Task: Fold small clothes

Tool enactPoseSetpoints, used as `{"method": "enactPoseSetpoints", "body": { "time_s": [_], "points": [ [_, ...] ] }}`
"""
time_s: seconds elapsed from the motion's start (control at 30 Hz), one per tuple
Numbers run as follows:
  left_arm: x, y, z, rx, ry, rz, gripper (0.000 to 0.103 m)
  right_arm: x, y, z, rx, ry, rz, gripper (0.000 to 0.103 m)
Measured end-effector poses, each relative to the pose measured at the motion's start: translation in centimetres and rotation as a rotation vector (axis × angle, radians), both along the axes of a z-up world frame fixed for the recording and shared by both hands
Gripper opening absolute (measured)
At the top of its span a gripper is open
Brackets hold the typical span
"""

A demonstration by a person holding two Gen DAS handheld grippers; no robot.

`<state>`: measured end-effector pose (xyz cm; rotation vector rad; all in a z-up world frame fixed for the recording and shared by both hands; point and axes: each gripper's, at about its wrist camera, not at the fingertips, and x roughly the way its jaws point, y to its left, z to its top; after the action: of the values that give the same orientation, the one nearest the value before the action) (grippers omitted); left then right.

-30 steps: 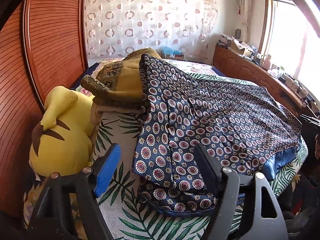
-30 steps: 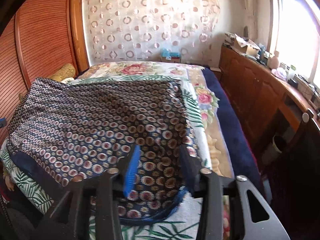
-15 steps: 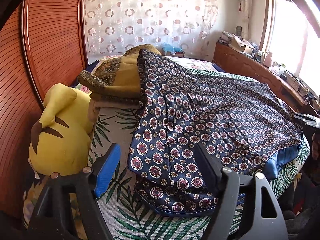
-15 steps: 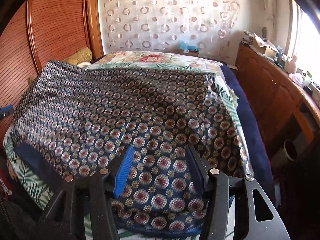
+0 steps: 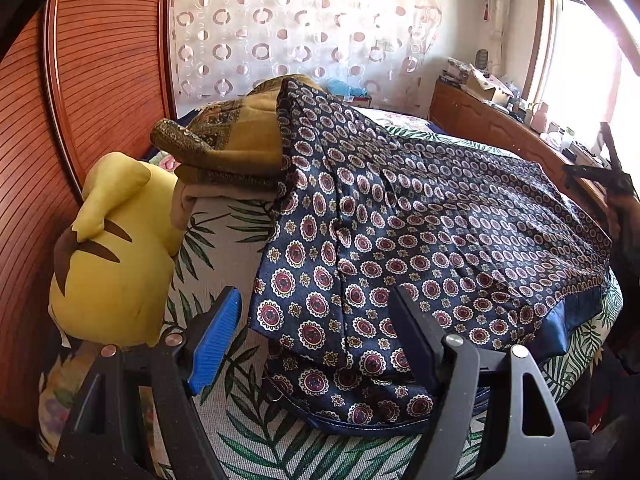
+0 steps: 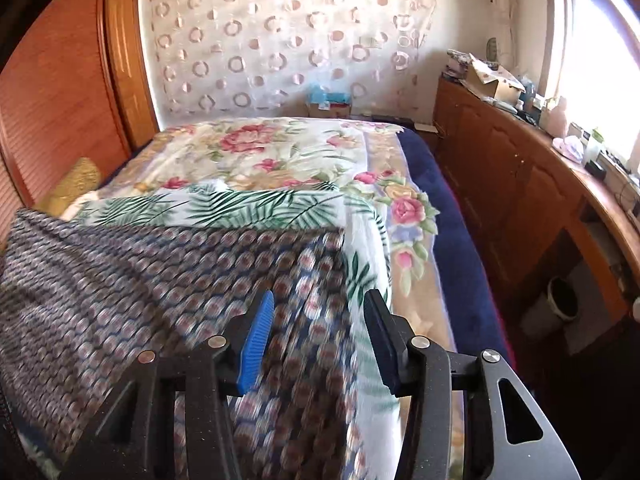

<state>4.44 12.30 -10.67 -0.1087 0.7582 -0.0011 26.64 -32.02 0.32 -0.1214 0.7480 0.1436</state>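
Two grippers are in view, both with jaws spread and nothing between the pads. The left gripper [image 5: 316,332] hangs just above the near corner of the navy patterned cloth [image 5: 420,232], which lies spread over the leaf-print bedcover [image 5: 224,240]; its far corner rides up onto the gold cushion [image 5: 236,136] beside the cloth. That draped corner suggests the cloth is only laid out, not yet flattened for folding. A doubled layer shows under the near corner, so one fold may already exist; I cannot confirm it. The right gripper [image 6: 318,334] sits over the opposite end of the cloth [image 6: 160,280], at its edge against the bedcover [image 6: 280,204]. Placement at both ends fits a two-handed pinch of corners, in my judgement.

Limits: the right wrist view is motion-blurred, so the cloth's hem and any contact with the pads cannot be read. The yellow plush toy [image 5: 112,248] left of the cloth hides part of the bedcover. The cloth's near hem is cut off behind the left gripper's frame.
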Motion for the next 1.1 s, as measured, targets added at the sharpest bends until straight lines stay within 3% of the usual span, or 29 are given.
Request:
{"method": "enactPoseSetpoints", "body": {
  "time_s": [0.27, 0.33, 0.43, 0.53, 0.6, 0.7, 0.97, 1.0, 1.07, 1.1],
  "points": [
    [0.1, -0.2, -0.5, 0.000, 0.012, -0.005, 0.076, 8.2, 2.0, -3.1, 0.062, 0.117, -0.042, 0.040],
    [0.0, -0.2, -0.4, 0.000, 0.009, -0.006, 0.076, 9.8, 2.1, -3.9, 0.015, 0.147, -0.063, 0.021],
    [-0.1, -0.1, -0.3, 0.002, 0.007, -0.006, 0.076, 11.5, 2.3, -3.5, 0.030, 0.156, -0.046, 0.004],
    [-0.2, 0.0, -0.3, 0.002, 0.006, -0.002, 0.076, 11.2, 2.2, -2.5, 0.013, 0.121, -0.046, 0.000],
    [-0.2, 0.0, -0.3, 0.002, 0.008, 0.001, 0.076, 10.3, 2.0, -1.9, -0.038, 0.078, -0.102, 0.000],
    [0.0, 0.1, -0.3, 0.004, 0.010, 0.003, 0.076, 9.6, 1.5, -1.0, -0.037, 0.024, -0.157, 0.000],
    [0.4, 0.7, -0.6, -0.023, 0.006, 0.019, 0.076, 5.9, 4.0, -0.5, -0.006, -0.021, -0.045, 0.002],
    [0.5, 0.9, -0.7, -0.033, 0.012, 0.020, 0.075, 5.4, 4.6, -0.7, -0.010, -0.018, -0.026, 0.005],
    [0.7, 1.1, -0.9, -0.046, 0.025, 0.016, 0.063, 4.1, 5.4, -1.2, 0.003, -0.012, 0.022, 0.016],
    [0.7, 1.1, -1.0, -0.047, 0.030, 0.014, 0.059, 3.5, 5.7, -1.5, 0.016, -0.005, 0.046, 0.031]
  ]
}}
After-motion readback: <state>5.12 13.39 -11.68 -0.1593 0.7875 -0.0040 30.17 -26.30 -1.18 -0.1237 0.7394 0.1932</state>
